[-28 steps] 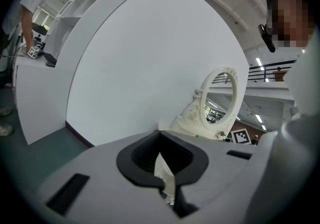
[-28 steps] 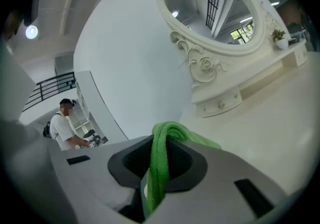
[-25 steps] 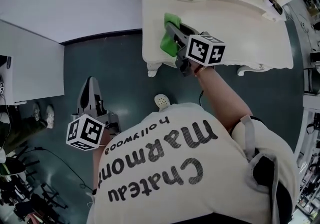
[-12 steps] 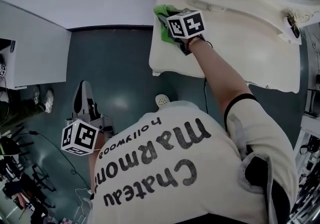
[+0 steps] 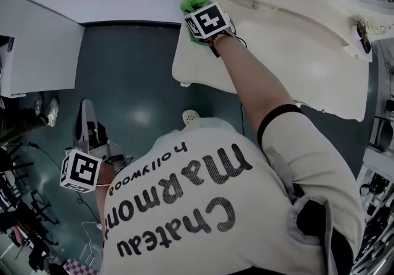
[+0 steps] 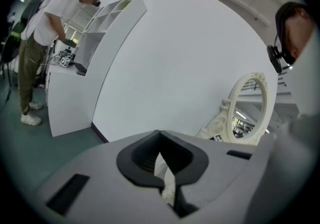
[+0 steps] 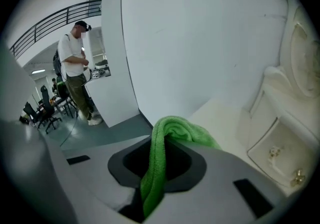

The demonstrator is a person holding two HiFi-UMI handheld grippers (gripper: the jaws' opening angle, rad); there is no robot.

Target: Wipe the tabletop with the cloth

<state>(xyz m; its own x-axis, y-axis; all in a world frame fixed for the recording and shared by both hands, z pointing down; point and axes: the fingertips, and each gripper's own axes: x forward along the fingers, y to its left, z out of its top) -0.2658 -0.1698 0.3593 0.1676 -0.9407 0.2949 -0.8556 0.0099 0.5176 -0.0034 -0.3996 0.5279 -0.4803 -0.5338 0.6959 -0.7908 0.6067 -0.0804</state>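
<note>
Near the top middle of the head view, your right tool (image 5: 196, 14) is clamped on the green cloth (image 5: 191, 4). The cloth lies on the cream table (image 5: 289, 46), close to its upper left corner and just beside the edge. From the right gripper view, the cloth is pinched between the jaws as a folded ridge and bulges out ahead of them. Your left tool (image 5: 86, 121) hangs at the lower left of the head view over the green floor (image 5: 141, 71), well apart from the table. Its jaws are drawn almost together, with nothing between them.

I see 3 risks from here:
1. The cloth is so near the edge that a stroke further left would probably carry it off the table, and you would wipe air.
2. It is bunched, not spread, so only a small patch likely touches. Press harder to make up for that and the tool's hard tips may scrape the painted top.
3. The raised drawer unit (image 7: 280, 153) stands near at the right of the right gripper view. A wide sweep that way could catch the cloth and drag it out of the jaws.
</note>
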